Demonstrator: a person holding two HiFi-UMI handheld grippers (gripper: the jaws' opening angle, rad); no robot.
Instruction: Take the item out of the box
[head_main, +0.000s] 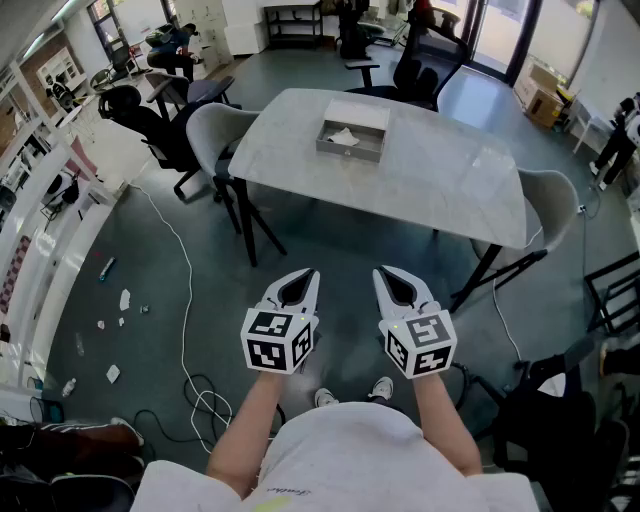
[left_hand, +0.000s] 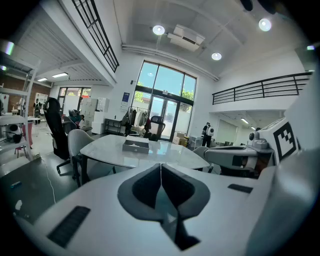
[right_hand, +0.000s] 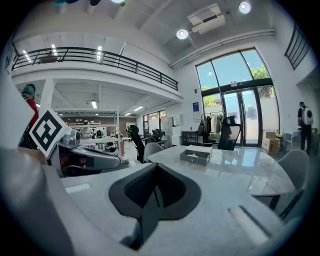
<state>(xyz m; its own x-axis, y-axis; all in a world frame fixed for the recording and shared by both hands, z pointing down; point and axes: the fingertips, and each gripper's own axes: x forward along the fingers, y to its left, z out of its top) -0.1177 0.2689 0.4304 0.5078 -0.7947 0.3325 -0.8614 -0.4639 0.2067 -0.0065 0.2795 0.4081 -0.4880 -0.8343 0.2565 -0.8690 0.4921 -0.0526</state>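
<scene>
Now both the left gripper (head_main: 305, 278) and right gripper (head_main: 388, 278) are clenched on nothing, well apart from the box (head_main: 350, 152) on the table (head_main: 450, 185).

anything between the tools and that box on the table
Nothing visible. The left tool and right tool are shut, short of the table; only floor and tabletop lie before the open box holding the white item.

Bright daylight from tall windows (left_hand: 165, 100) plus ceiling lights (left_hand: 158, 30); sheen on the table (right_hand: 240, 160). Gripper views bulge, corners black, near foreground soft.
</scene>
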